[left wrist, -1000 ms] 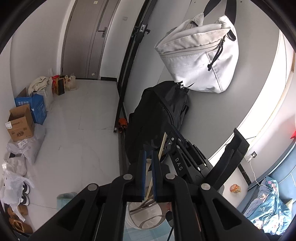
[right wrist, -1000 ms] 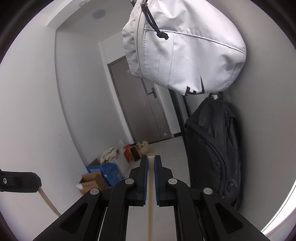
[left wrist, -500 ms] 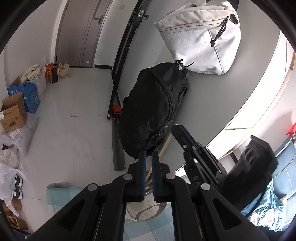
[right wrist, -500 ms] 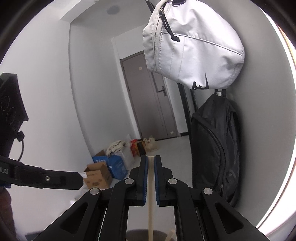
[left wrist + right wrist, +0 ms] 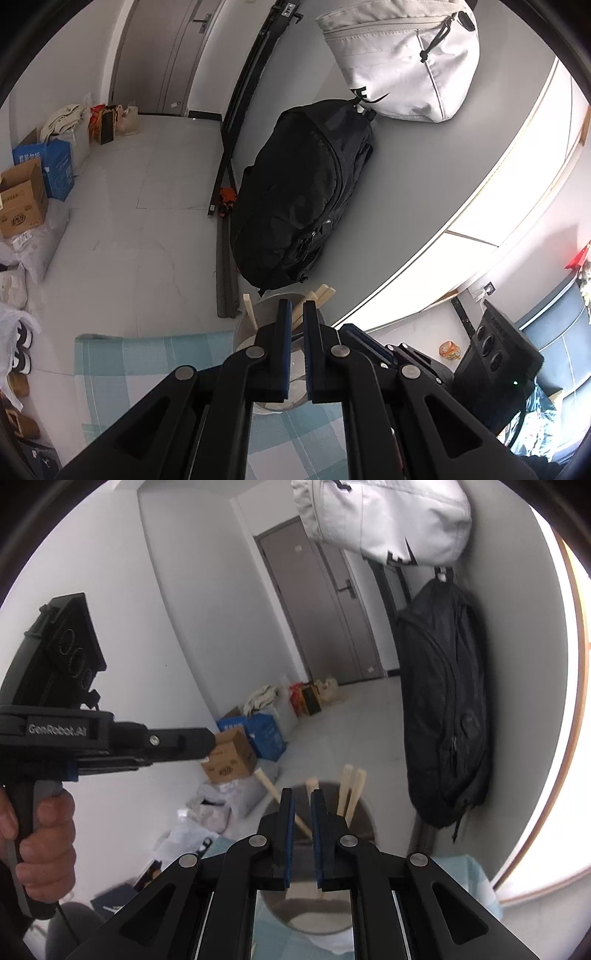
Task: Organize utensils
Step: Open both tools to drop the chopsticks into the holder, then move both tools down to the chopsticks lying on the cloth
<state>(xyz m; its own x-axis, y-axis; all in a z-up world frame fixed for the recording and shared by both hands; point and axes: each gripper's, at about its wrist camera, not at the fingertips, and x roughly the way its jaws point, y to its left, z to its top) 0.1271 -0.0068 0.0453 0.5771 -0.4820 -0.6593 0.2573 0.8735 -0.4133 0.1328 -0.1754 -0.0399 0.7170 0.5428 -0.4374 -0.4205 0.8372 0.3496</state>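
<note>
Right wrist: black backpack (image 5: 443, 709) beyond metal cup (image 5: 354, 812).

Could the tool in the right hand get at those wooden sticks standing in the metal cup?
Probably yes. The right tool hangs just above the metal cup, jaws slightly apart, and the wooden sticks poke up beside them with nothing between.

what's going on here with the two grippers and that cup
A person holds a gripper in each hand over a metal cup on a checked cloth. Several wooden sticks stand in the cup. The right gripper, jaws slightly apart, sits just above the cup with nothing gripped. The left gripper is likewise slightly open and empty.
</note>
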